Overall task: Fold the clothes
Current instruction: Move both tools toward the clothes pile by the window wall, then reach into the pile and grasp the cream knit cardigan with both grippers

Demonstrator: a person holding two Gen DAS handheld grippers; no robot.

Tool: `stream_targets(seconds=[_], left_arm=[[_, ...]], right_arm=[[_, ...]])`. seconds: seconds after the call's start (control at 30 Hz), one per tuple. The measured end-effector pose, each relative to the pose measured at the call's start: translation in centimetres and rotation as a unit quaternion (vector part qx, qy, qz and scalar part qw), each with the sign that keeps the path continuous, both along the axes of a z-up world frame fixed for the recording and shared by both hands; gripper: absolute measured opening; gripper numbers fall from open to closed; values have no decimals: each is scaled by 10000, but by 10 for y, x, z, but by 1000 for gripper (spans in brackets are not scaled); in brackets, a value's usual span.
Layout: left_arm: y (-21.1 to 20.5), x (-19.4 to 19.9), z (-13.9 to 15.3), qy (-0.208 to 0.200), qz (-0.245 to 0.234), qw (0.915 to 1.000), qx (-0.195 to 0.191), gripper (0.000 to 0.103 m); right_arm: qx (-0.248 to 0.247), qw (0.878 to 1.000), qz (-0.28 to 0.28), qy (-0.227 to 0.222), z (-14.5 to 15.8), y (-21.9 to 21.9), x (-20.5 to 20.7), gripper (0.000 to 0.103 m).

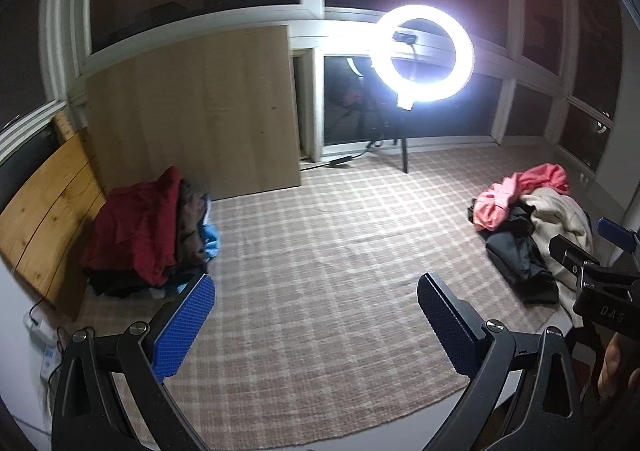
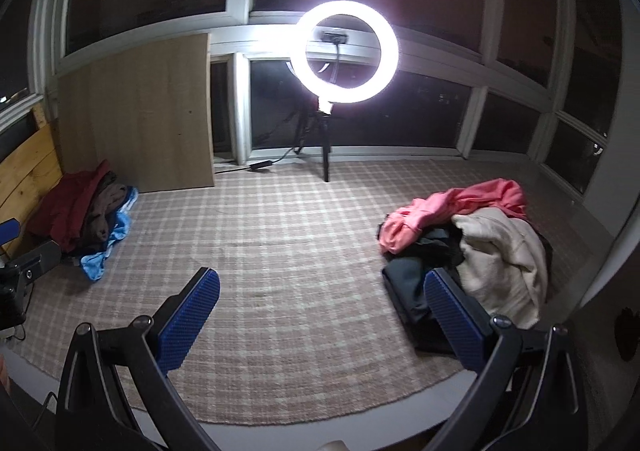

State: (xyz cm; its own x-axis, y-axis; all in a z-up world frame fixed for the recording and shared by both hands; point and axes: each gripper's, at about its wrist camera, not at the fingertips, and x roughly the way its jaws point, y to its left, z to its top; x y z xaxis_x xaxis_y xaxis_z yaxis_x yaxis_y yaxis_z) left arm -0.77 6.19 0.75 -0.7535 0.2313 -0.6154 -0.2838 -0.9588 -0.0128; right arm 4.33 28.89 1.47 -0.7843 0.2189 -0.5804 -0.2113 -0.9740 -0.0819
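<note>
A loose heap of clothes lies on the right of the checked rug: a pink garment (image 2: pixel 452 211), a cream one (image 2: pixel 504 259) and a black one (image 2: pixel 408 287). The same heap (image 1: pixel 532 223) shows at the right of the left wrist view. On the left sits a stack of clothes with a red garment (image 1: pixel 136 227) on top; it appears as a red, brown and blue stack (image 2: pixel 88 215) in the right wrist view. My left gripper (image 1: pixel 316 291) hangs open over bare rug. Just left of the black garment my right gripper (image 2: pixel 320 283) is open and holds nothing.
A lit ring light on a tripod (image 1: pixel 420 55) stands at the back by the dark windows, its cable (image 2: pixel 264 165) trailing on the floor. Wooden boards (image 1: pixel 192 111) lean against the left wall behind the stack. The checked rug (image 1: pixel 320 235) lies between the two piles.
</note>
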Motion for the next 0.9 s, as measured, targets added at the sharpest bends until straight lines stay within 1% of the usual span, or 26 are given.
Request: stream_targets(seconds=[0.3, 0.53, 0.6, 0.67, 0.73, 0.8, 0.83, 0.87, 0.9], left_arm=[[27, -5, 4, 74, -537, 9985, -37, 102], [38, -11, 6, 135, -846, 9963, -88, 102], [40, -12, 7, 183, -952, 9953, -87, 102], [41, -13, 8, 228, -1038, 9943, -80, 102], [41, -15, 4, 220, -1099, 9937, -57, 102], [40, -18, -4, 136, -1087, 9940, -21, 102], [38, -20, -11, 91, -1032, 9946, -29, 102], [37, -23, -18, 21, -994, 9950, -61, 102], [37, -25, -26, -76, -990, 9950, -107, 102]], right_arm=[[-178, 9982, -574, -20, -1, 24, 16, 103], [26, 9968, -781, -162, -12, 27, 21, 103], [-41, 9969, -771, -176, -16, 26, 23, 103], [-291, 9966, -759, -106, -22, 27, 27, 103], [-814, 9941, -708, 110, -31, 31, 34, 103], [-1437, 9873, -606, 286, -43, 37, 40, 103], [-1802, 9815, -565, 331, -51, 41, 41, 103], [-2128, 9752, -533, 303, -60, 44, 41, 103], [-2250, 9727, -542, 171, -67, 45, 39, 103]])
